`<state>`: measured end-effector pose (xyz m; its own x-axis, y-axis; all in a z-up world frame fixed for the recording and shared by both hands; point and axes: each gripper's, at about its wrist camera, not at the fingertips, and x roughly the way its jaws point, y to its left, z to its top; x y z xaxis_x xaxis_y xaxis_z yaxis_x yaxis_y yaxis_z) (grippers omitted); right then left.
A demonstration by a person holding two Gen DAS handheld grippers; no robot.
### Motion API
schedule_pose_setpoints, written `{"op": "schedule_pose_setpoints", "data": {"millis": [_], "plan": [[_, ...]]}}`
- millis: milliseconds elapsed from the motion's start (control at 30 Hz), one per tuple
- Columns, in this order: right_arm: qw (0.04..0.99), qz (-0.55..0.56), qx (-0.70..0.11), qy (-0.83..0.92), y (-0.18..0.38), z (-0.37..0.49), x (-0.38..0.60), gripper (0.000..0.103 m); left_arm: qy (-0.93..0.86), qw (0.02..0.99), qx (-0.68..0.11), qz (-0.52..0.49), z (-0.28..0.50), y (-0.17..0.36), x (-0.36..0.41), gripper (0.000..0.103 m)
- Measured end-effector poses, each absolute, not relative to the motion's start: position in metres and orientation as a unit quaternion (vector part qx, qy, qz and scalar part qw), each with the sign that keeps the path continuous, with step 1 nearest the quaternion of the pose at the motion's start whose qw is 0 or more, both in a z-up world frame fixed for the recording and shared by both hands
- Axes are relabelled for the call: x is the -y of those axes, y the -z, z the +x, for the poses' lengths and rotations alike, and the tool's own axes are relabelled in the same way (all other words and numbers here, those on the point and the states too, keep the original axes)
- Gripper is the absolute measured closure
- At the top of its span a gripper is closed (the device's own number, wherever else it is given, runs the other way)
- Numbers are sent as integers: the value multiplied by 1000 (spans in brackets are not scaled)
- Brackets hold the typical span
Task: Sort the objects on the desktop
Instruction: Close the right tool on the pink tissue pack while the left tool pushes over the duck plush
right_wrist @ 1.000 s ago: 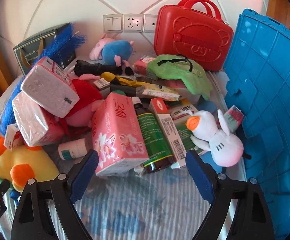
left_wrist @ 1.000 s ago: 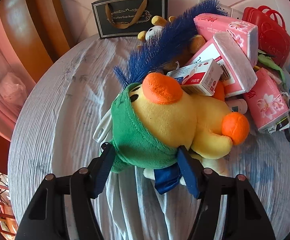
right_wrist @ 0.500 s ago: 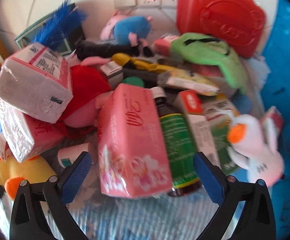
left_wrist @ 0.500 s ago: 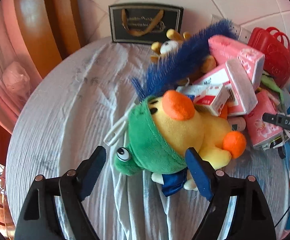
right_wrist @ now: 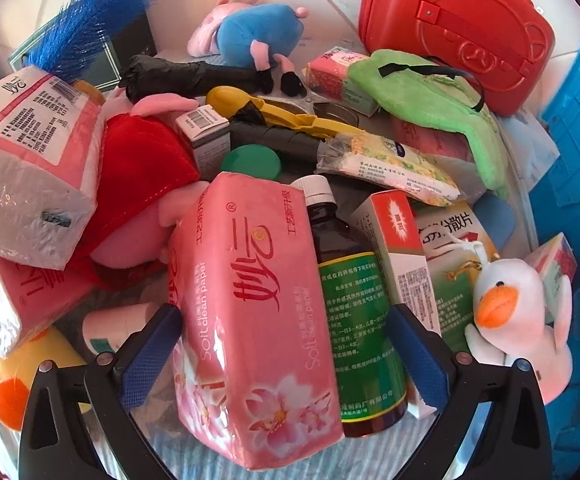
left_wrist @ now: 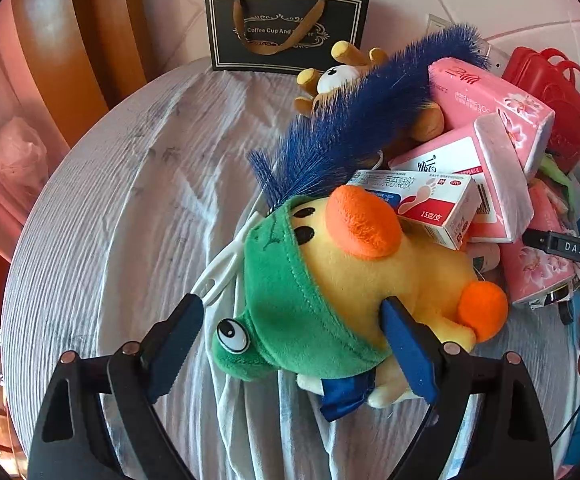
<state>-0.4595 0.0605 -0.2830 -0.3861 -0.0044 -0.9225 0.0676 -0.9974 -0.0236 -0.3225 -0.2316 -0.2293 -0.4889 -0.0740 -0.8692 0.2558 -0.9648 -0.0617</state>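
My left gripper (left_wrist: 292,354) is opening around the yellow duck plush (left_wrist: 370,280), pads off it. My right gripper (right_wrist: 283,354) stands wide astride the pink tissue pack (right_wrist: 249,312) and brown bottle (right_wrist: 354,304). Behind the pack lies a red case (right_wrist: 454,28)

Pink tissue pack (right_wrist: 257,316) between wide fingers (right_wrist: 151,356)

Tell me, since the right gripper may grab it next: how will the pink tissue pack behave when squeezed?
The pink tissue pack looks soft, so it probably dents under the open right gripper. Its glossy film may be slippery. It leans against the brown medicine bottle, which could roll once that support goes.
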Motion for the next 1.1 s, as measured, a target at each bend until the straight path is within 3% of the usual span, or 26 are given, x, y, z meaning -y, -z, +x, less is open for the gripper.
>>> {"op": "schedule_pose_setpoints", "data": {"millis": [67, 367, 500, 567, 633, 733, 1100], "plan": [[24, 553, -28, 833, 283, -458, -61, 0, 853, 93, -93, 506, -331, 230, 234, 0], [16, 546, -37, 837, 285, -457, -59, 0, 836, 41, -63, 544, -360, 254, 226, 0], [13, 536, -60, 842, 286, -459, -51, 0, 830, 29, -103, 548, -364, 257, 234, 0], [14, 527, -73, 847, 286, -455, -47, 4, 830, 10, -120, 545, -362, 256, 235, 14], [15, 521, -82, 850, 283, -452, -43, 12, 834, 9, -112, 540, -358, 251, 231, 21], [33, 515, -84, 852, 274, -447, -34, 43, 835, 11, -115, 539, -359, 246, 229, 27], [38, 515, -13, 856, 270, -433, -52, 48, 841, 5, -129, 525, -352, 235, 232, 36]]}}
